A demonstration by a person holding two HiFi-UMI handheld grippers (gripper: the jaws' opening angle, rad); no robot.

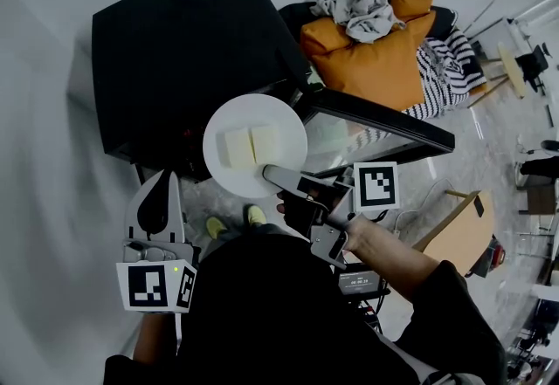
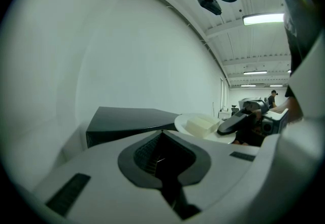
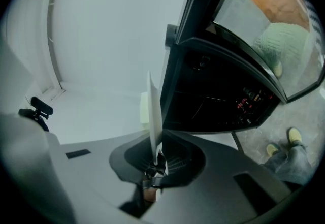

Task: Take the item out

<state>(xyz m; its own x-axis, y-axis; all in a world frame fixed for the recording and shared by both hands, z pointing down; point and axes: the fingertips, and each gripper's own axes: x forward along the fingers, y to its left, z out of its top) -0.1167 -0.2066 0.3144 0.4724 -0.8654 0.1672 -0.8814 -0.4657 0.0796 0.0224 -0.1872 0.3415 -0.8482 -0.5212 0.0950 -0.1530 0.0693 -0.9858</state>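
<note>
Right gripper (image 1: 267,172) clamped on plate (image 1: 231,177) rim, plate looks clear of open microwave (image 1: 175,60). Left gripper (image 1: 162,182) closed, empty. Next: keep level, set down.

Orange cushion (image 1: 376,60) upper right in head view, with a crumpled grey cloth (image 1: 358,10) lying on top. Black-and-white striped fabric (image 1: 450,69) touches the cushion's right side. Tan flat-sided box or chair (image 1: 463,230) lower right, can't tell which. Speckled grey floor (image 1: 498,147). Ceiling strip light (image 2: 264,19) is lit.
</note>
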